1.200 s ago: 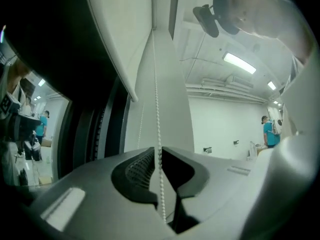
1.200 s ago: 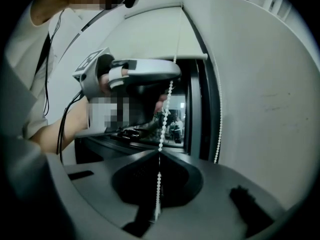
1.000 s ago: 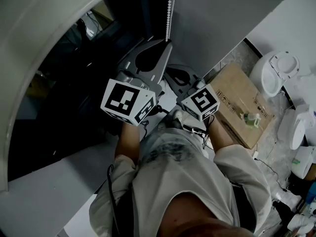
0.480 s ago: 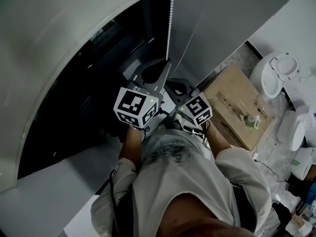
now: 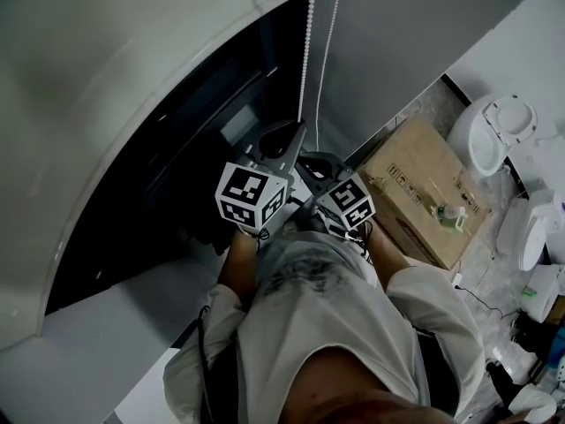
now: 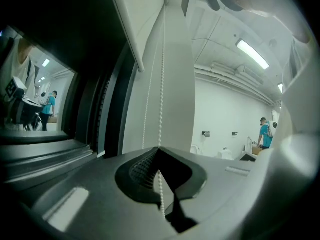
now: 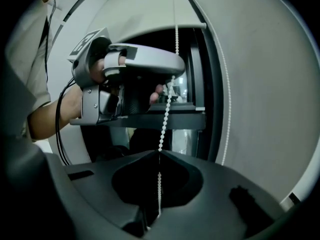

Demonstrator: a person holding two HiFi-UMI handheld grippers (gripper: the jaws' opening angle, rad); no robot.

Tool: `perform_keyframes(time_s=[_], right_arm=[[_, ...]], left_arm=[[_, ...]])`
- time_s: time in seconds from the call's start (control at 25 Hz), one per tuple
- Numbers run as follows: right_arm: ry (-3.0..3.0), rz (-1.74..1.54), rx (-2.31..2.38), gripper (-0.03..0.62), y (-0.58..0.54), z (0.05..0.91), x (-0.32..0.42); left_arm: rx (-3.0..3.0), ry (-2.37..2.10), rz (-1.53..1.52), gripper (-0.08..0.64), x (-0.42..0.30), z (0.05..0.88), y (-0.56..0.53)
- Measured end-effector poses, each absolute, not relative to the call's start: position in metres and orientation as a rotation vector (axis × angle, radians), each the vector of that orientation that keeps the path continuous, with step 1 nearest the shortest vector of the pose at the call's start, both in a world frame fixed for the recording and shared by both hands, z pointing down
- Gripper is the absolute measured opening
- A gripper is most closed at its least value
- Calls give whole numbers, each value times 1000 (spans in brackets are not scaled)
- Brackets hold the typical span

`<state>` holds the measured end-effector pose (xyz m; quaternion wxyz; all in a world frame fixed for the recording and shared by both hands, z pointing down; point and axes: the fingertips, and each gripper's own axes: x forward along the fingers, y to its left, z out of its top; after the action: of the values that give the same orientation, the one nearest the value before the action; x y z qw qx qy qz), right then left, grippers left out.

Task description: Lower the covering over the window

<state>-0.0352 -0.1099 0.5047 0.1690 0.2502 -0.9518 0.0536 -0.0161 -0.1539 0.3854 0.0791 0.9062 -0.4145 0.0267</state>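
A white roller blind (image 5: 124,69) hangs over the dark window (image 5: 177,175), its bottom edge (image 6: 125,31) high in the left gripper view. A white bead chain (image 5: 306,51) drops beside it. My left gripper (image 5: 298,132) is shut on the bead chain (image 6: 161,84), which runs down through its closed jaws (image 6: 159,149). Just below it, my right gripper (image 5: 307,155) is shut on the same strand (image 7: 165,116), pinched at the jaw tips (image 7: 159,153). The left gripper (image 7: 172,76) shows above it in the right gripper view. The loop's other strand (image 7: 227,109) hangs free.
A grey sill (image 5: 88,343) runs under the window. A cardboard box (image 5: 424,188) lies on the floor at the right, with white sanitary fixtures (image 5: 494,126) beyond it. A person in a blue top (image 6: 263,131) stands far off across the room.
Both grippers have come down together with the chain in their jaws. The blind's bottom edge has dropped and covers more of the dark window.
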Motion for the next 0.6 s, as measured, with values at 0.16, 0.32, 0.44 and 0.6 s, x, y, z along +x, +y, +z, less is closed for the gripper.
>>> perform_keyframes(time_s=[0.16, 0.32, 0.44, 0.6], right_arm=[[-2676, 185, 694, 17, -104, 520, -32], [-2729, 218, 725, 20, -105, 501, -19], [-2840, 222, 775, 102, -112, 455, -5], [-2983, 126, 846, 109, -127, 378, 5]], left_arm=[[2686, -1228, 102, 8, -16, 402, -151], [2677, -1228, 87, 8, -17, 404, -149], [2676, -1230, 87, 8, -18, 404, -148], [2681, -1227, 87, 9, -18, 404, -147]])
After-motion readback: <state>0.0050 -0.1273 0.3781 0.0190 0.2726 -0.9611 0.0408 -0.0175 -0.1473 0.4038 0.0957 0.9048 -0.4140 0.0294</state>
